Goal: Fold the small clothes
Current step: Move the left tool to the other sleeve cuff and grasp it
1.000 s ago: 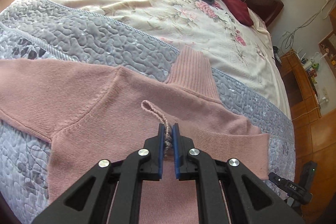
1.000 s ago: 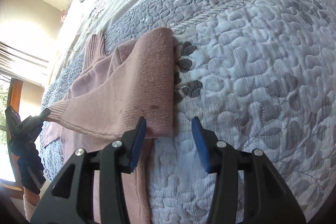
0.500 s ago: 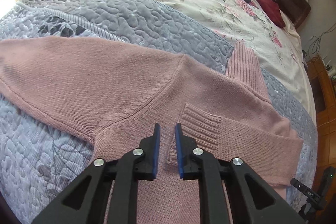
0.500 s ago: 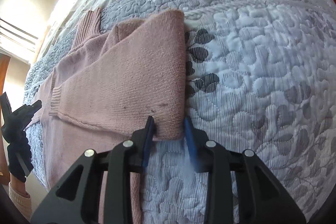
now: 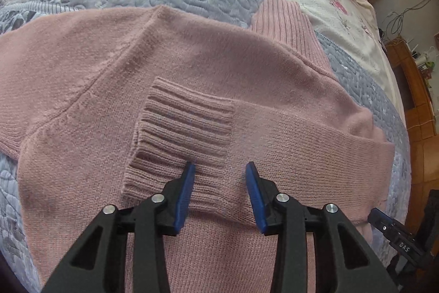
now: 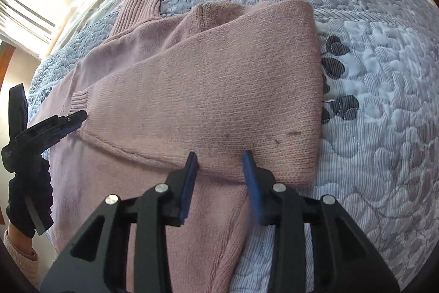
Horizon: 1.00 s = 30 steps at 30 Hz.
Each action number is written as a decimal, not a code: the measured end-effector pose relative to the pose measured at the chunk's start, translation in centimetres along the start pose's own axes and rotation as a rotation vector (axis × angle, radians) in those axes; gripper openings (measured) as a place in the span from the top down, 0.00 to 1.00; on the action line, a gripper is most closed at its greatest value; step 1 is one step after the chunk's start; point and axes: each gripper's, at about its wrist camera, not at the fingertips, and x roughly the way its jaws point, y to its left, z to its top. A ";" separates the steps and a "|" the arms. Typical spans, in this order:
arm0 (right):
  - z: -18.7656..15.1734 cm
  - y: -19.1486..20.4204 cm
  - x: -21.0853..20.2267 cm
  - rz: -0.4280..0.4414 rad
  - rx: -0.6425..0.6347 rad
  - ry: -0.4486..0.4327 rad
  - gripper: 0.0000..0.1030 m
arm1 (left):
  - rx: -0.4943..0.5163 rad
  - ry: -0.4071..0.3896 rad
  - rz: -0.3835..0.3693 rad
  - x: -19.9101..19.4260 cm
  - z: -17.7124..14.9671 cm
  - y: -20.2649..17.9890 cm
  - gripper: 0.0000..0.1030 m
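The pink sweater (image 5: 192, 67) lies flat on the quilt (image 6: 370, 73), one sleeve (image 6: 219, 89) folded across its chest. Our left gripper (image 5: 219, 169) and right gripper (image 6: 219, 158) both gape empty over it; we'd smooth that sleeve square before the other.

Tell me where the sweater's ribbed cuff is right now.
In the left wrist view, the ribbed cuff lies flat across the pink sweater's chest, just ahead of the open left claw.

Pink knit sweater (image 5: 192, 67) flat on quilt, right sleeve (image 6: 219, 89) folded across chest.
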 end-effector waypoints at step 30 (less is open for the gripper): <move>-5.1 14.9 3.8 0.077 -0.234 0.107 0.51 | -0.708 -0.418 0.036 -20.0 -3.4 41.4 0.52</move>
